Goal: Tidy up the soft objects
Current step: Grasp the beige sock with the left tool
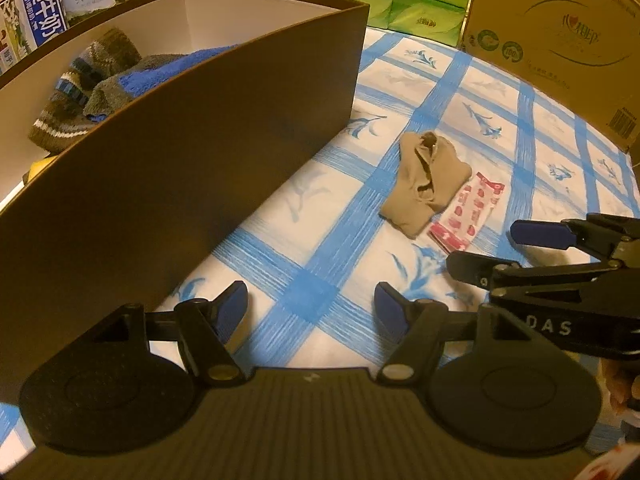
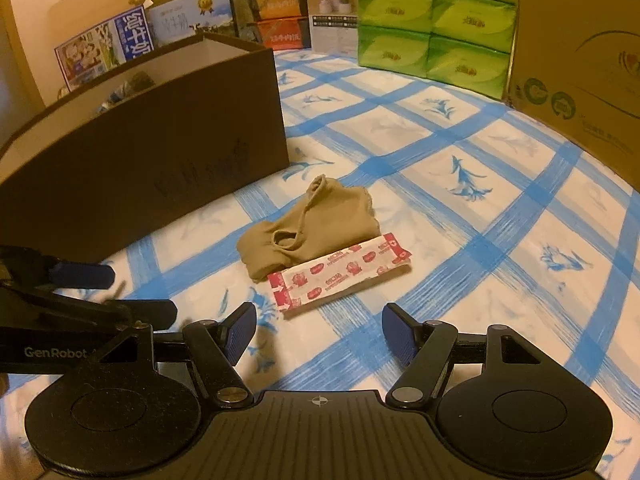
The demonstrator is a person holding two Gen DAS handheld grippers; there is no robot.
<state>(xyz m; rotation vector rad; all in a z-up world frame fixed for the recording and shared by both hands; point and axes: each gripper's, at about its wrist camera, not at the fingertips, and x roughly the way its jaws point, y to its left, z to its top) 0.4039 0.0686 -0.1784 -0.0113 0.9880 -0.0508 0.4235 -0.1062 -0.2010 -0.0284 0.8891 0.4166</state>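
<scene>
Blue-checked cloth (image 2: 460,208), stacked boxes behind (image 2: 580,60)

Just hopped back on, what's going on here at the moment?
A person is sorting soft items into the dark box with a gripper in each hand. Knitted socks already lie inside it. A tan stocking is still out on the blue checked cloth, touching a red-and-white packet. The left gripper and the right gripper are both open and empty, short of the stocking and touching nothing.
</scene>
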